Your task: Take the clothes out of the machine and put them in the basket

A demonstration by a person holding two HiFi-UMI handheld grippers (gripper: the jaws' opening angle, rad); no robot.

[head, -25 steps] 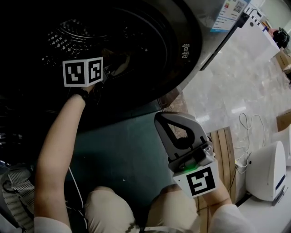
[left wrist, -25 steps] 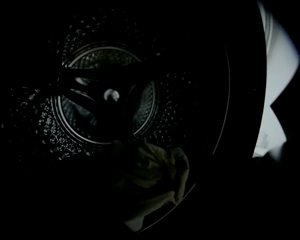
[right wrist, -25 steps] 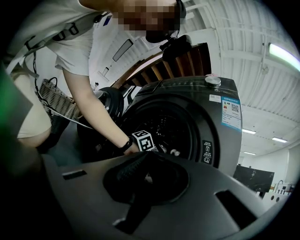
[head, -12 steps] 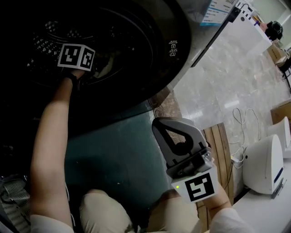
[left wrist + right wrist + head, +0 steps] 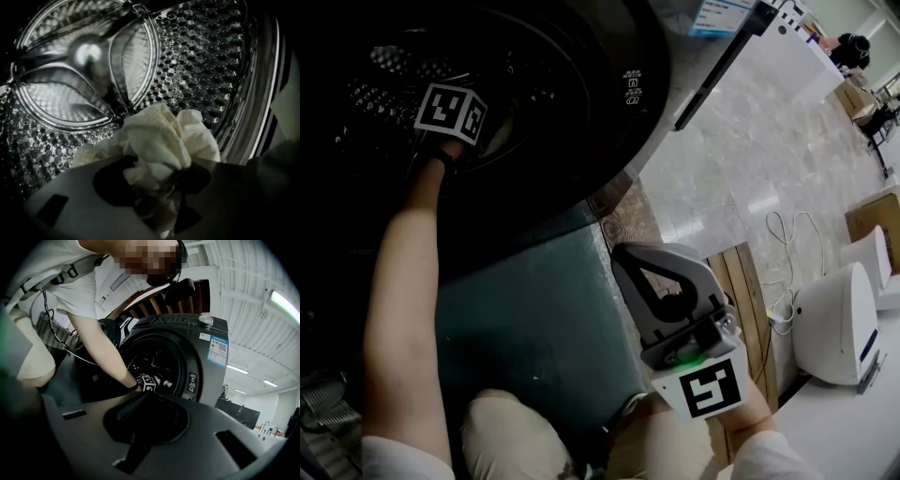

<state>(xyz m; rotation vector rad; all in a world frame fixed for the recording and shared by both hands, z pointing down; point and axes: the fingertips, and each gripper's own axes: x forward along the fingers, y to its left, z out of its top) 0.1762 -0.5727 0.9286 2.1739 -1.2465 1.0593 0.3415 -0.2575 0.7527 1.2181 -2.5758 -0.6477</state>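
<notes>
Left gripper check: sat deep inside the washing machine's perforated steel drum, angled downward. Had just been closing its jaws, now about halfway in, clamped on a bunched cream cloth with the wad bulging up above the tips. Found that cloth low in the drum, in front of the round ribbed back plate, not yet out of the machine. Could not tell from the gripper view whether the cloth touched the drum wall or hung clear.

From the head view: saw only the left gripper's marker cube and the person's forearm through the dark door opening, plus a pale scrap of cloth just beside the cube.

Right gripper: held level outside the machine, above the teal floor, near the person's knees and well apart from the opening. Jaws fully together, nothing between them. Looked straight at the washing machine front with its energy label.

Noted wooden slats and a white rounded unit off to the right.
</notes>
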